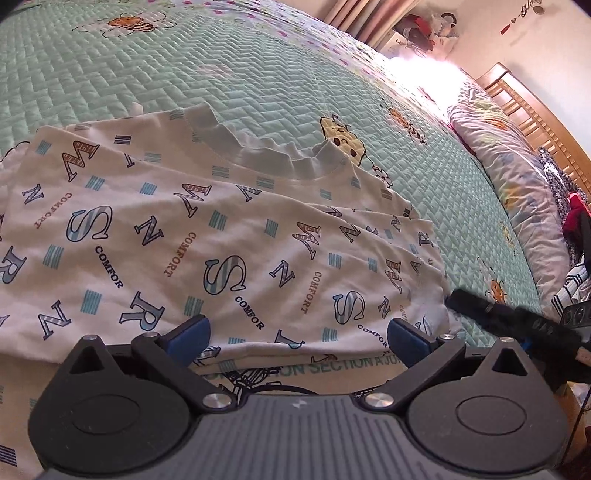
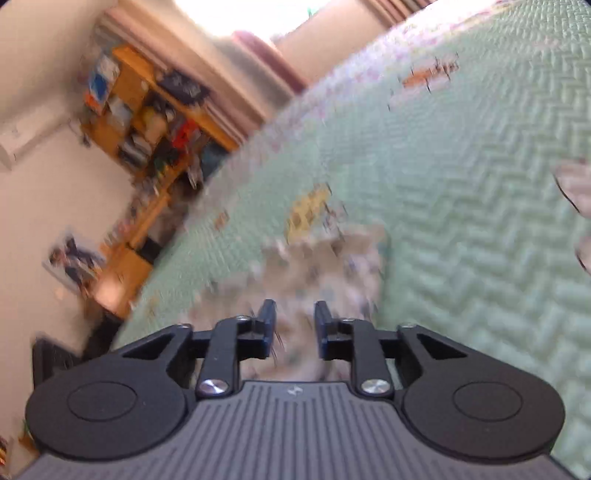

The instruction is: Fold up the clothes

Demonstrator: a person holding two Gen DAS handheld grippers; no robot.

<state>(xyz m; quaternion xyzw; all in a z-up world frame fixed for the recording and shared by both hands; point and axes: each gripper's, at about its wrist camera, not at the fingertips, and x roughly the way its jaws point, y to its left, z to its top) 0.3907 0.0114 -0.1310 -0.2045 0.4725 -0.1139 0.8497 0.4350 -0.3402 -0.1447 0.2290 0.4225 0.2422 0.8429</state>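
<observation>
Mid-fold: my left gripper (image 1: 297, 332) gapes empty over the letter-print shirt (image 1: 221, 236); right gripper (image 2: 294, 325) part-open, empty; next, pinch the hem.

A lived-in home bedroom: a bed (image 1: 258, 74) under a mint quilted bedspread with cartoon prints, pillows (image 1: 506, 177) against a wooden slatted headboard (image 1: 535, 118), curtains (image 1: 362, 18), and a cluttered wooden shelf (image 2: 155, 110) on the wall.
</observation>
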